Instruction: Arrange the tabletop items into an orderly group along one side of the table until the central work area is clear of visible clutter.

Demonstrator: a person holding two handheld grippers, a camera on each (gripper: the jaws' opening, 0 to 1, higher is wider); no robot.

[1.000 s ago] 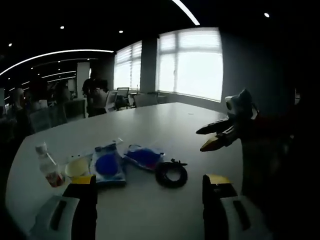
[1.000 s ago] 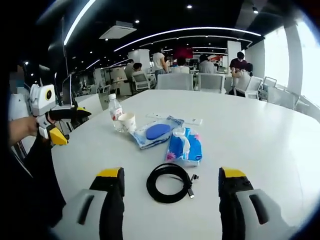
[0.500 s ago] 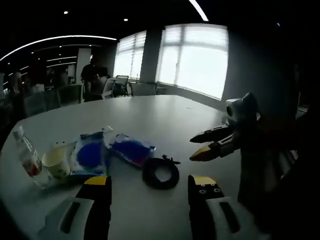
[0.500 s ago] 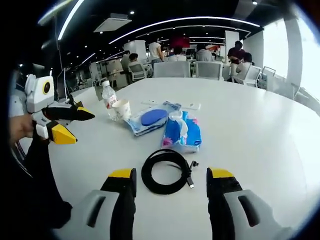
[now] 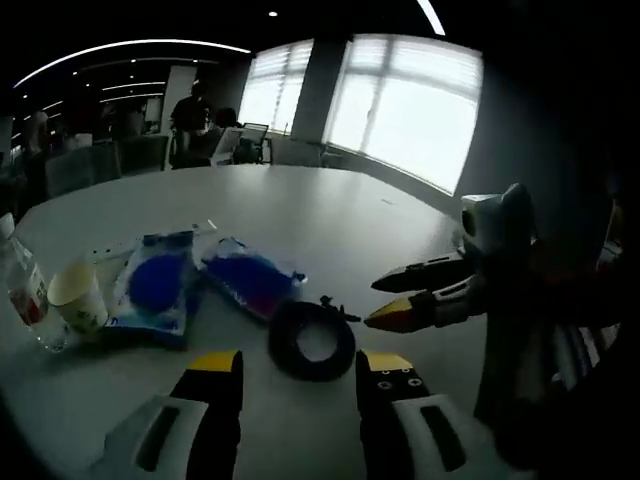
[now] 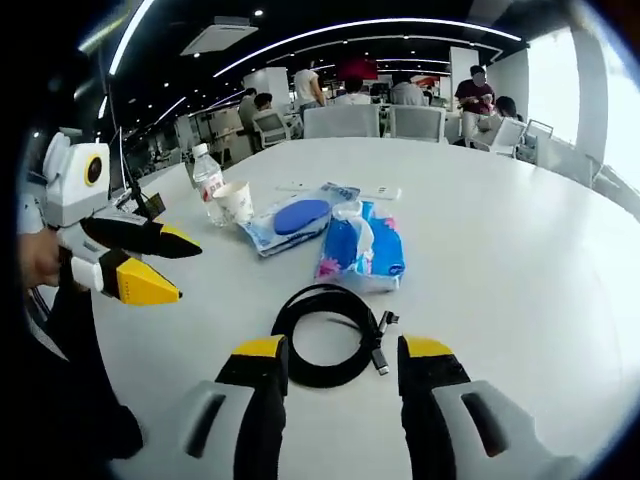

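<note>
Since one second ago both grippers have been brought lower and nearer to the coiled cable, which is now framed larger between each pair of jaws, and the jaw gaps have been narrowed.

Table (image 6: pixel 520 240): large, white, rounded; seen against an open office with ceiling light strips, chairs and seated or standing people in the right gripper view, and bright blinded windows (image 5: pixel 410 105) in the left gripper view.

Left gripper (image 5: pixel 299 362): jaws held partly apart, nothing gripped; yellow tips set just short of the cable. It is also seen at the left of the right gripper view (image 6: pixel 165 265), held in a hand, tips pointed toward the table centre.

Right gripper (image 6: pixel 341 350): jaws held partly apart, nothing gripped; tips flanking the near edge of the cable.

Blue wipes packet (image 6: pixel 361 252): lying flat just beyond the cable, long axis running away from the right gripper.

Packet with blue disc (image 6: pixel 291 219): flat, beside the wipes packet, angled toward the cup.

Black cable (image 6: pixel 328 333): coiled in a flat ring with no long axis, plug end at its right side in the right gripper view.

Paper cup (image 6: pixel 234 201): upright, just beside the bottle.

Water bottle (image 6: pixel 207 172): upright, red label, at the far end of the row.
</note>
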